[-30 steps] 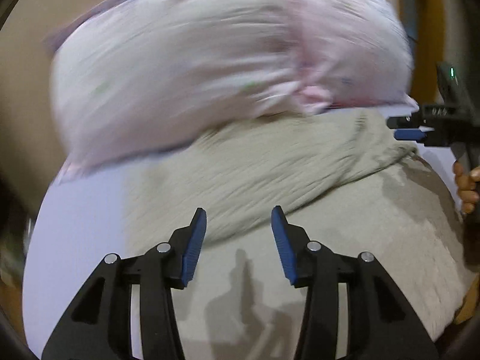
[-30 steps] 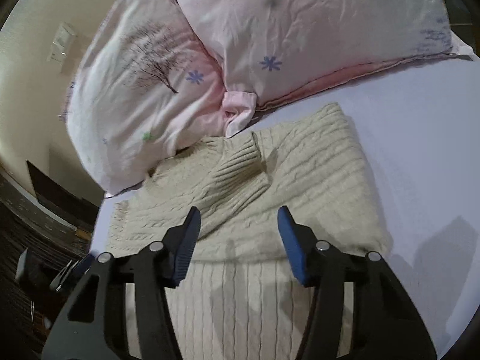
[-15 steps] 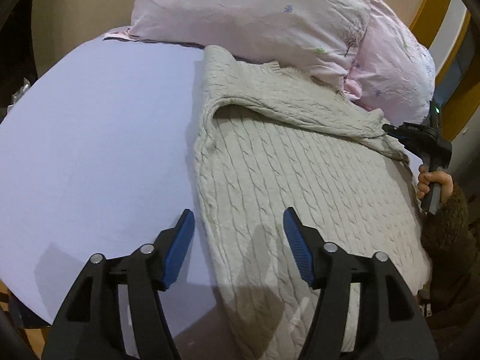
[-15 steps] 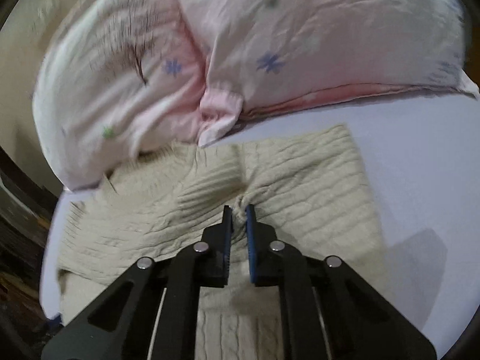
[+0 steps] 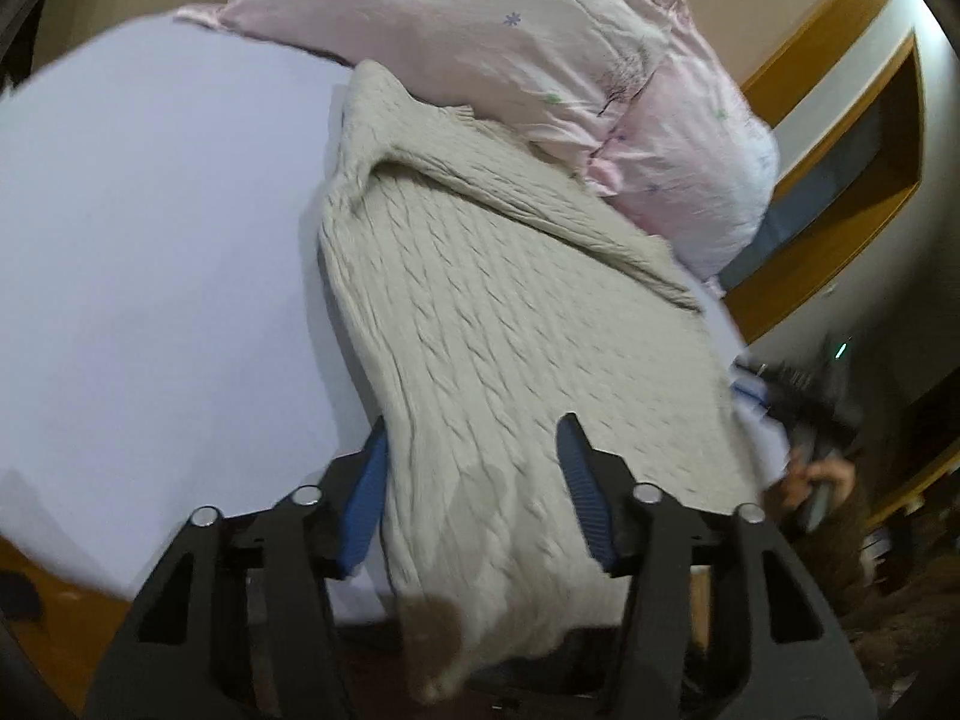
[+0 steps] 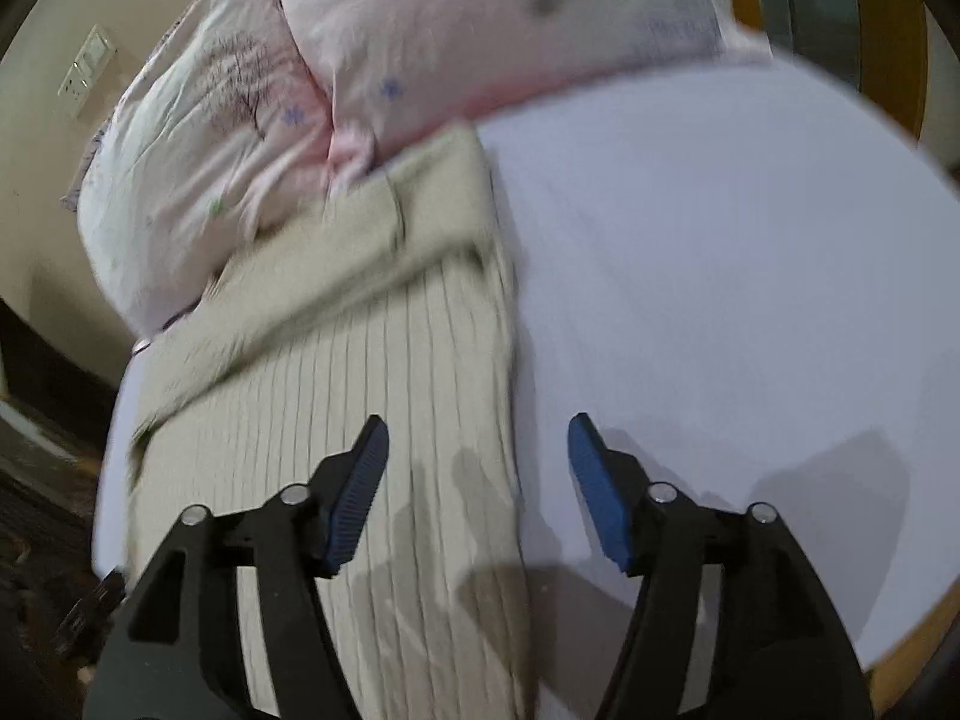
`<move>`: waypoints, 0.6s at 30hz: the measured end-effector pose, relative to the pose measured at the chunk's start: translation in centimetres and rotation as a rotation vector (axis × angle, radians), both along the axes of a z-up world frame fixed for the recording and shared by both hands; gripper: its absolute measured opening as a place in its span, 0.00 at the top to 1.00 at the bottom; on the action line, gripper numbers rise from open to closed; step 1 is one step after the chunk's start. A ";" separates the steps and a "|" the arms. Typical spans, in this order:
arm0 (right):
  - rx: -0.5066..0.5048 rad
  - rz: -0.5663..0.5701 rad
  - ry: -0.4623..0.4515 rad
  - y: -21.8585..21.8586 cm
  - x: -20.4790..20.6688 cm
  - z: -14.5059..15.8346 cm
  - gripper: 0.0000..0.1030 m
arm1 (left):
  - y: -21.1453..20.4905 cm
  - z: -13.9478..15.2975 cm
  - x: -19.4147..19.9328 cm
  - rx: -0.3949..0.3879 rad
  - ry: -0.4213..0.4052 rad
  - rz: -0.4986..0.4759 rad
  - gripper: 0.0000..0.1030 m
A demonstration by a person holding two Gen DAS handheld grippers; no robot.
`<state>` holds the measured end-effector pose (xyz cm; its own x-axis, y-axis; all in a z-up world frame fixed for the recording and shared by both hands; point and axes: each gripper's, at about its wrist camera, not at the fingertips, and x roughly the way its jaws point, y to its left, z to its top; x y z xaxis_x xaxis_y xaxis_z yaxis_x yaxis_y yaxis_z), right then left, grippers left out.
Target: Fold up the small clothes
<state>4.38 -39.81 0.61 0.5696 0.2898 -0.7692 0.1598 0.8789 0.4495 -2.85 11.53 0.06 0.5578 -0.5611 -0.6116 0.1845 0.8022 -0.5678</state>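
The cable-knit sweater (image 5: 510, 324) lies flat on the bed (image 5: 150, 252), its long axis running from the near edge, where the hem droops over the side, up to the two pink pillows (image 5: 480, 42) at the head, its top portion already folded down in a band below them. The left hand-held gripper (image 5: 471, 450) hangs low over the hem at the near edge, jaws spread wide and empty, straddling the sweater's left border. The right hand-held gripper (image 6: 477, 450) is also open and holding nothing, straddling the sweater's right border with one finger over bare sheet. Both sit about equally close to the hem, so lifting it toward the pillows seems the likely next fold.
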 end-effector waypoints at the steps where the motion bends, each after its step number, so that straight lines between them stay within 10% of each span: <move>1: 0.062 0.017 0.022 -0.3 -0.9 -0.6 0.57 | 0.1 -0.2 -0.4 -0.030 0.004 -0.002 0.52; 10: 0.413 0.229 0.071 0.7 -10.2 -4.0 0.93 | -0.2 -2.1 -3.0 -0.222 0.069 -0.046 0.83; 18: 0.574 0.224 -0.221 0.2 -1.4 3.0 0.93 | 3.7 5.8 6.1 -0.267 -0.022 0.062 0.93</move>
